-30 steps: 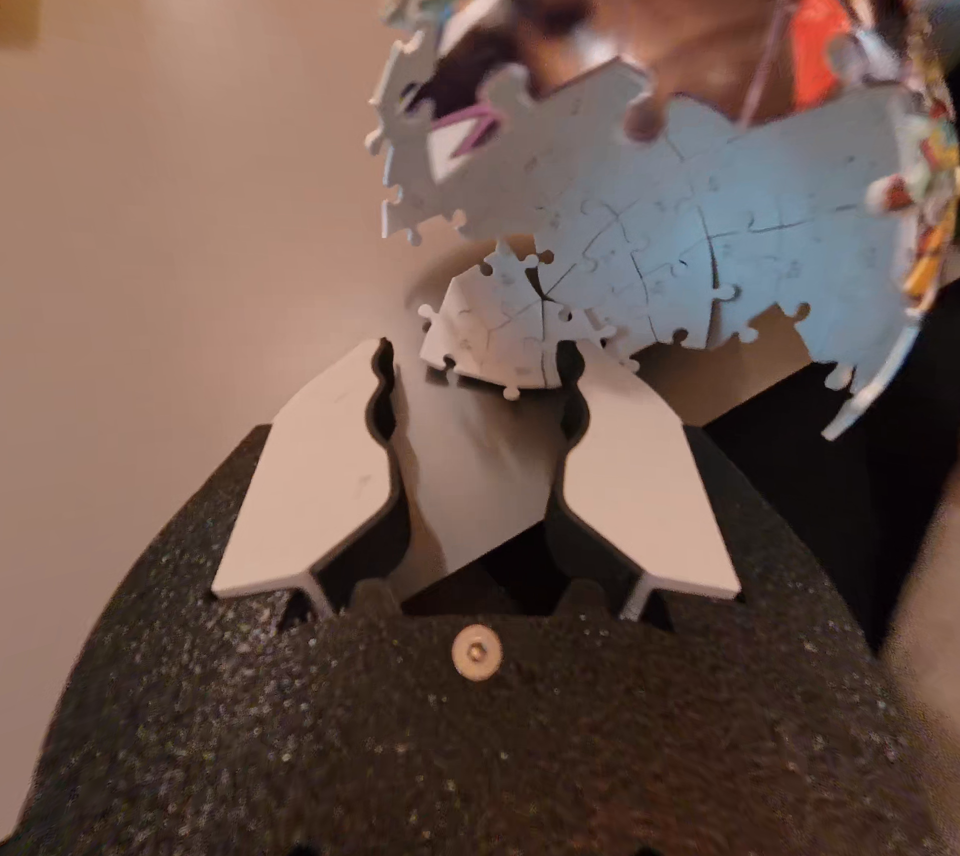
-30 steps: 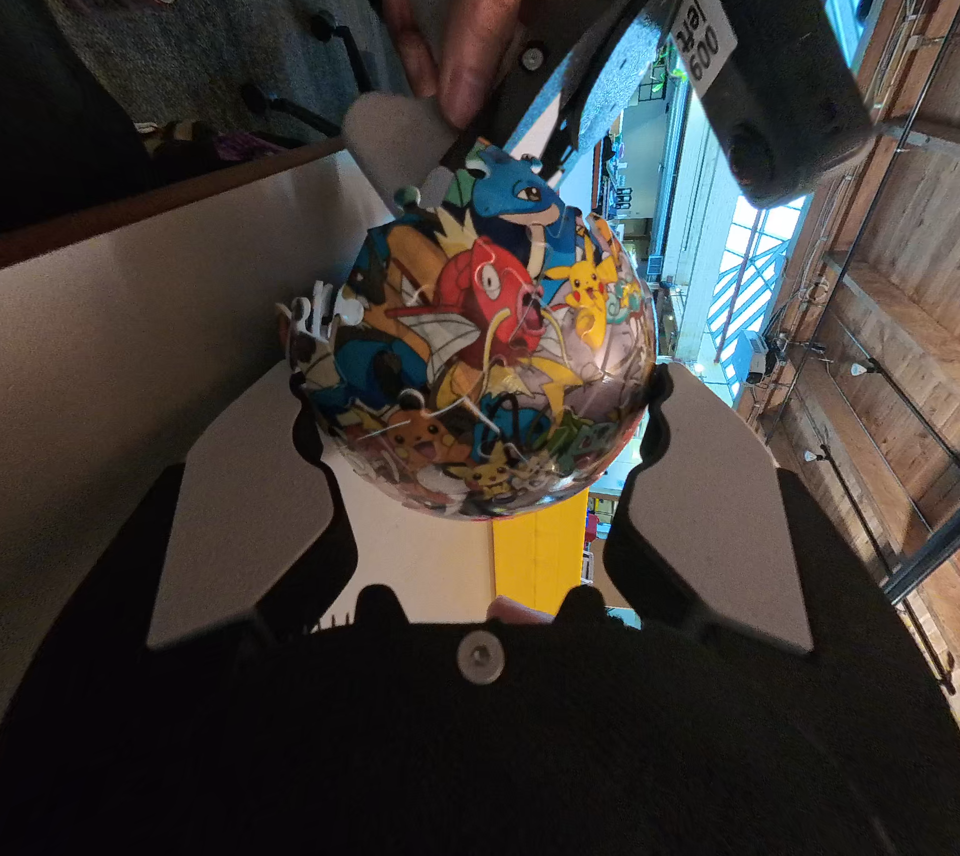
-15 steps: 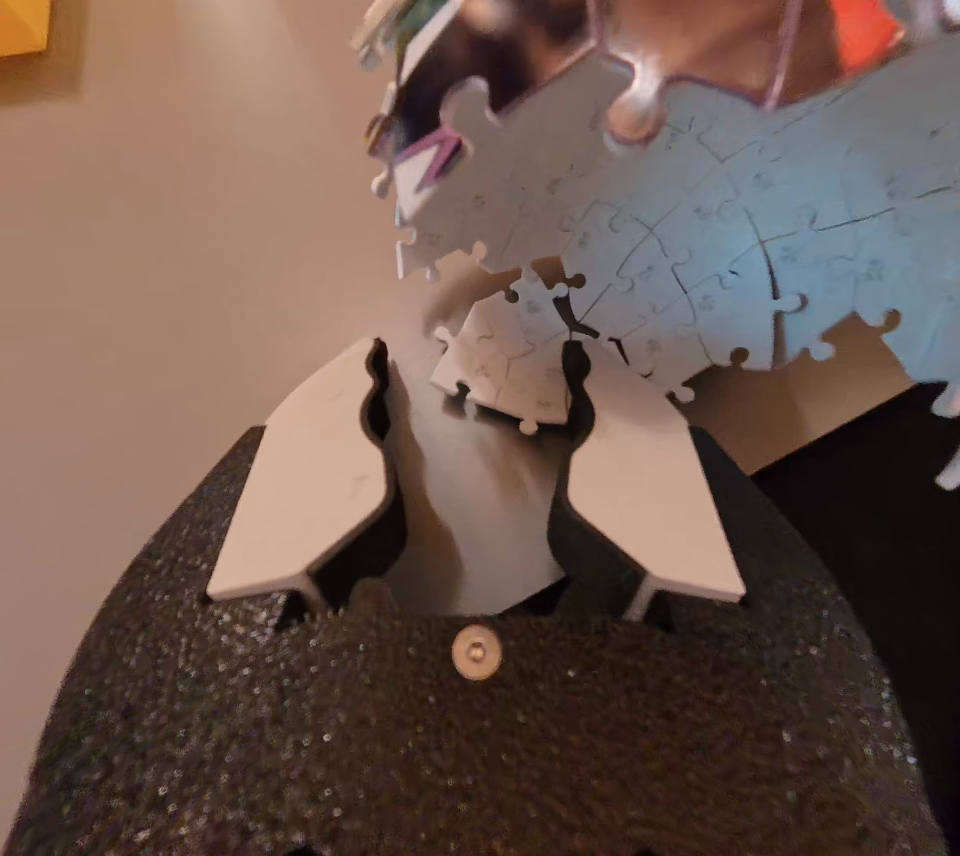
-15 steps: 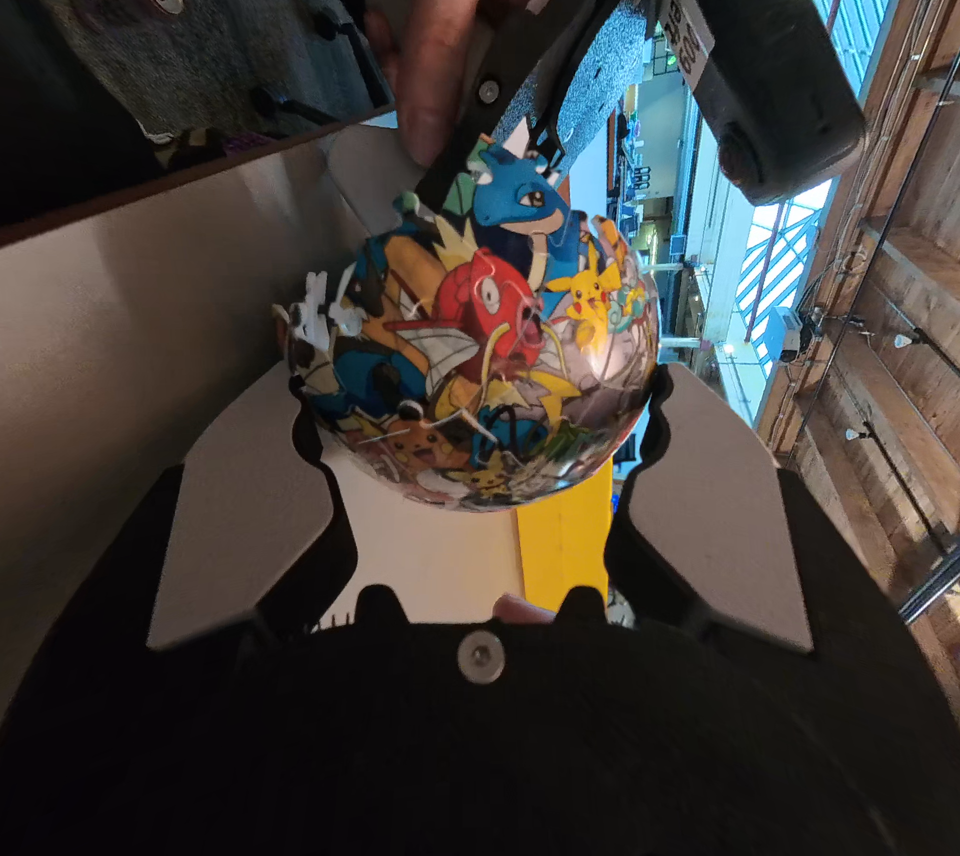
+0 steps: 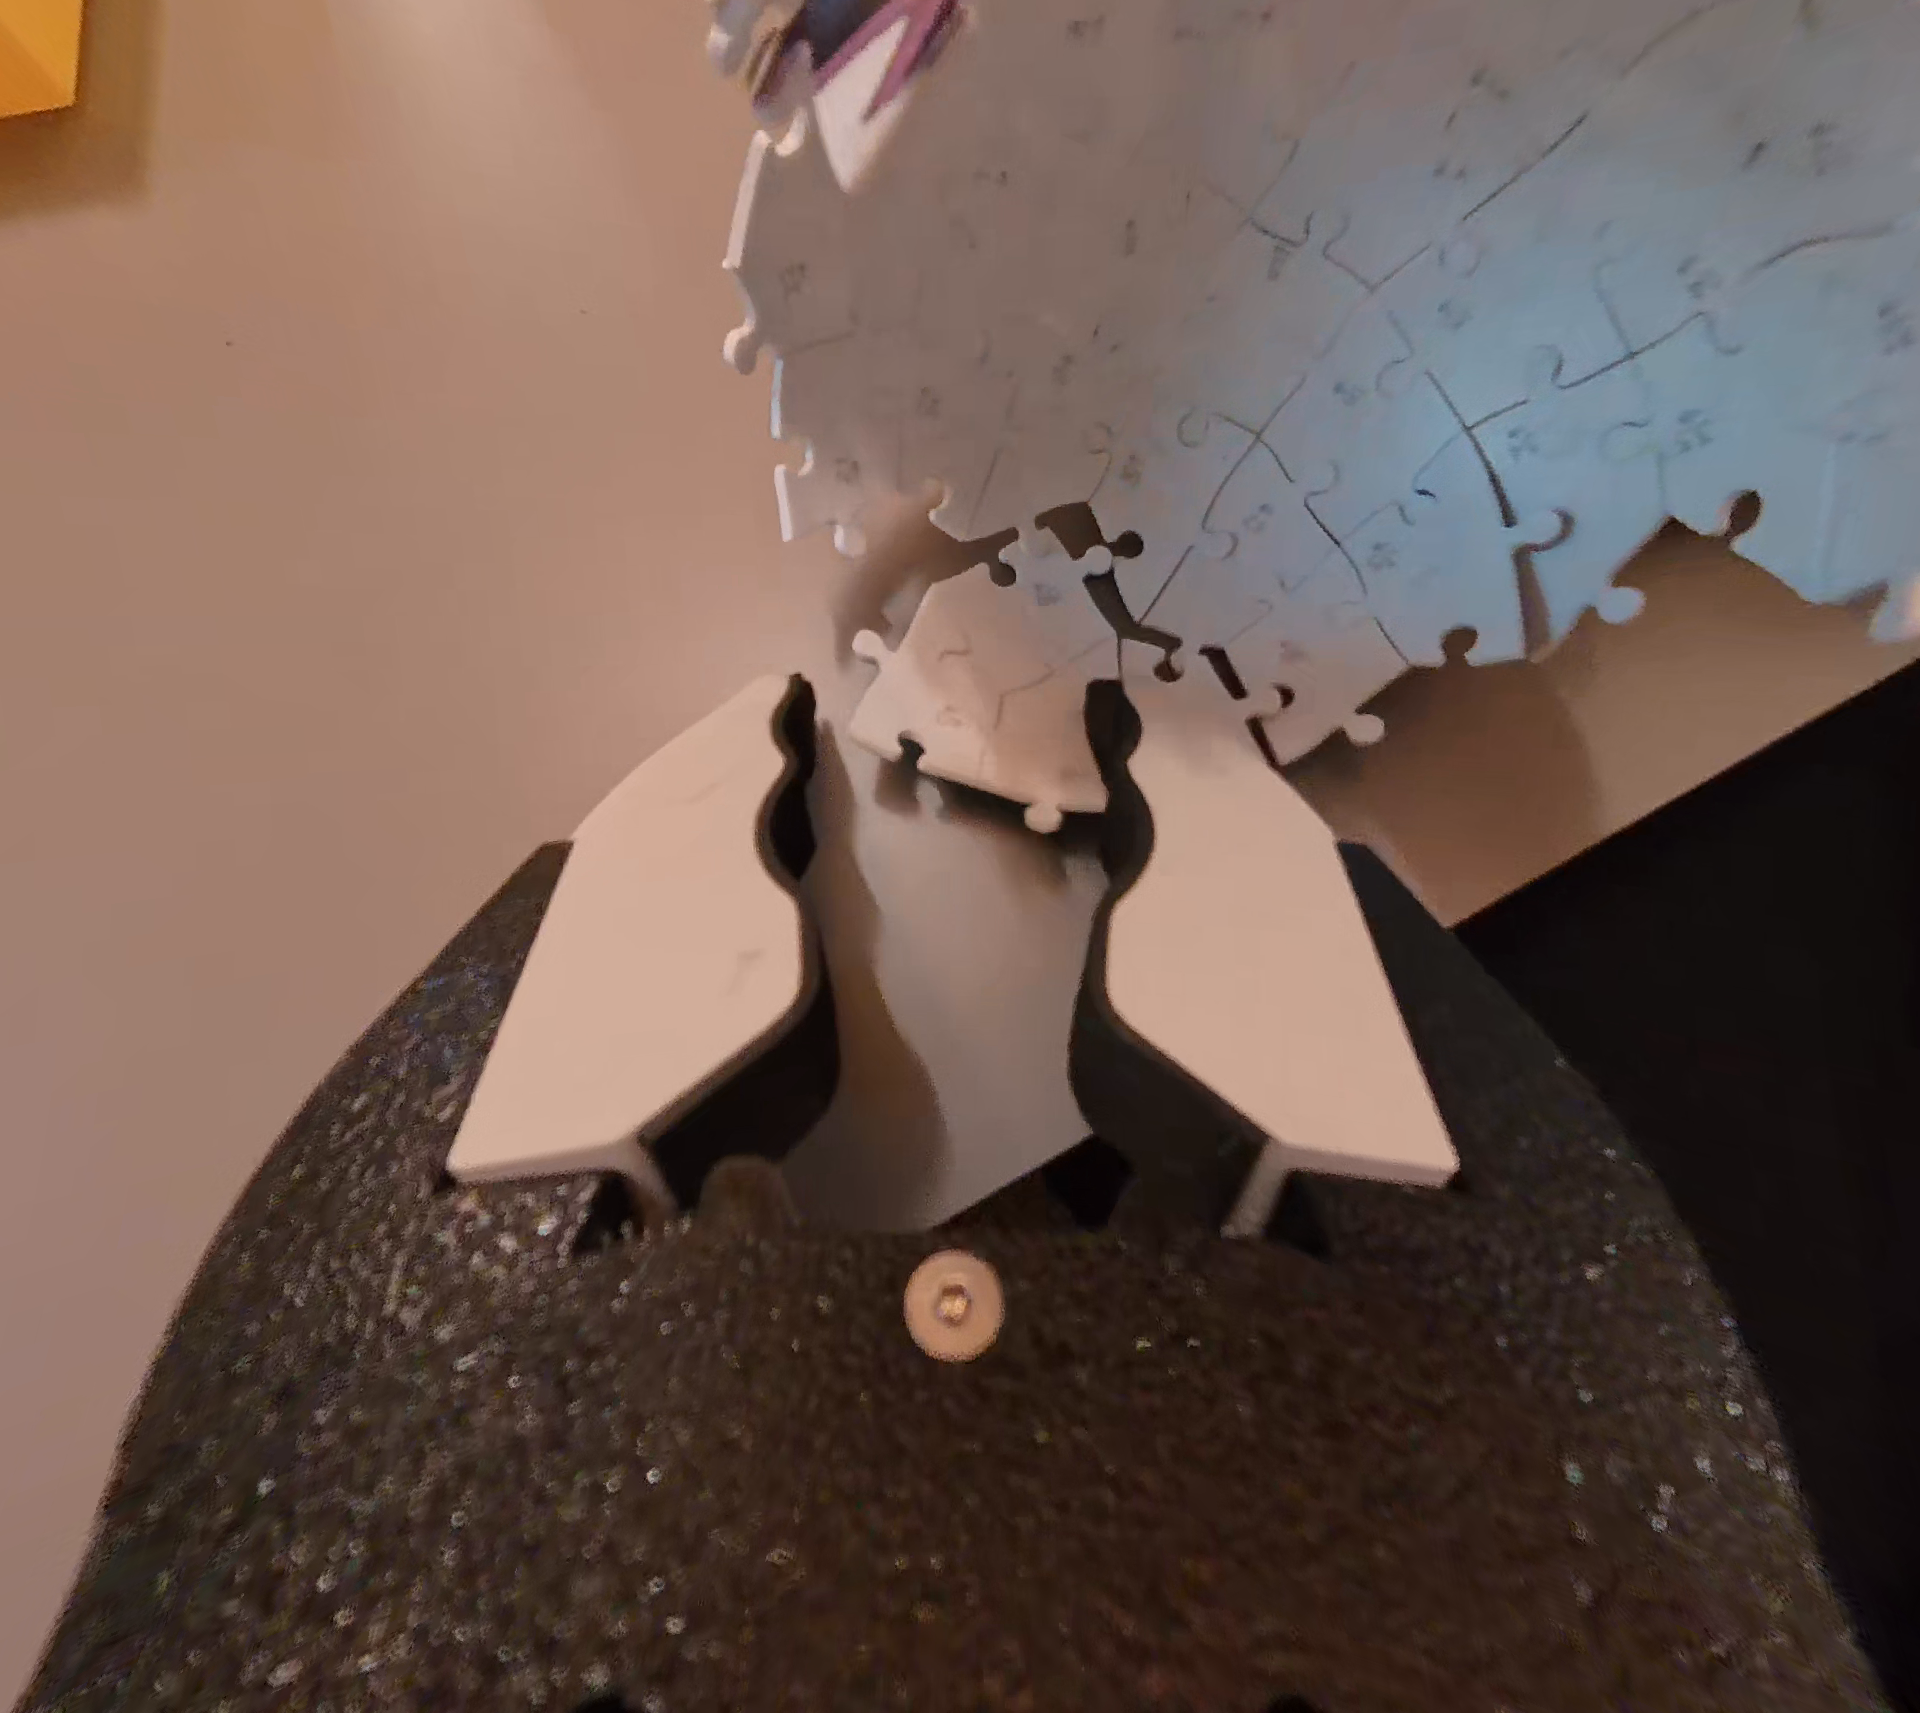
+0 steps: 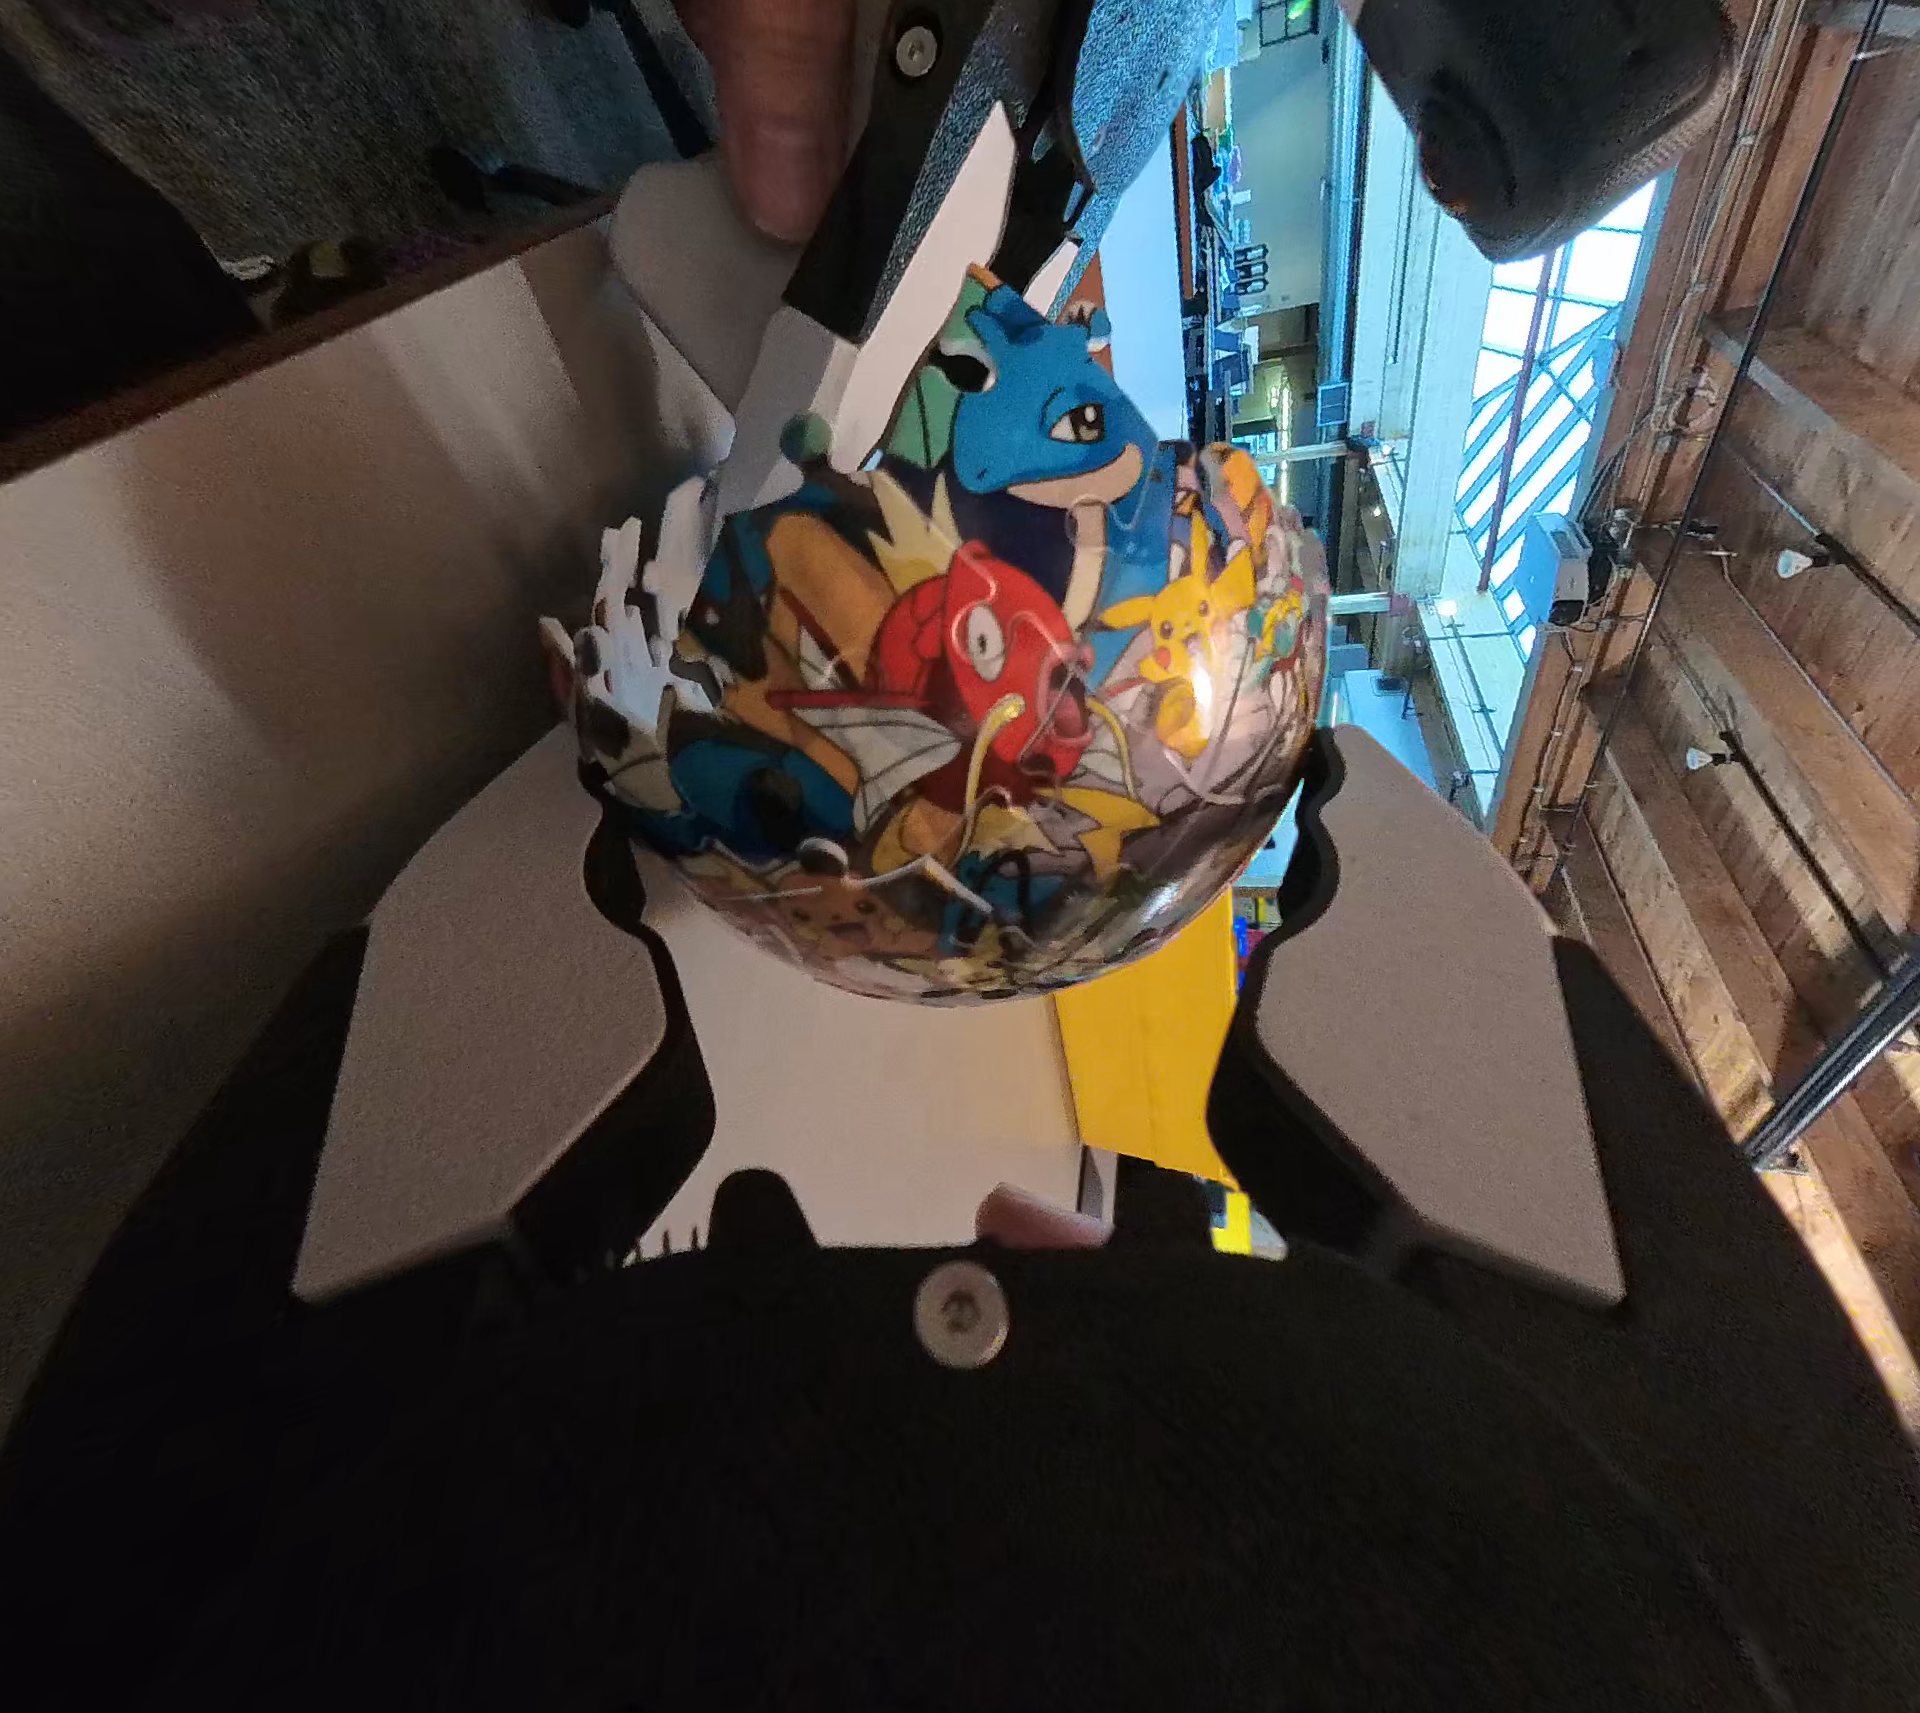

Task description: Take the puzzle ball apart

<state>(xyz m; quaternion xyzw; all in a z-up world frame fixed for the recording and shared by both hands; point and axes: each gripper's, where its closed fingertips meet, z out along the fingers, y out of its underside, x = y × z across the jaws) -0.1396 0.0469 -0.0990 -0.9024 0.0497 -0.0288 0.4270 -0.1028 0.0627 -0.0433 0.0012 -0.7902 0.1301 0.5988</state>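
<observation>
Puzzle ball: we hold it up in the air, off any worktop; it's a partial shell now, w/ a ragged open rim on its left side in the right wrist view. The left wrist view looks into the white inside, many pcs there locked together.
Loose cluster: a few joined pcs at the shell's lower edge, cracks open betw. them and the rest; we can't tell if fully free.
Right gripper: jaws clamped on the ball, one finger each side of its lower half.
Left gripper: jaws narrowed around the cluster; right finger touches it, left side shows a small gap, so we judge a pinch but aren't certain.
Hand: the person's, on the left tool above the ball.
Progress: we judge approx. mid-task; part of the shell is gone, most of it remains assembled.
Left to do: pull this cluster off, then strip the rest pc by pc.
</observation>
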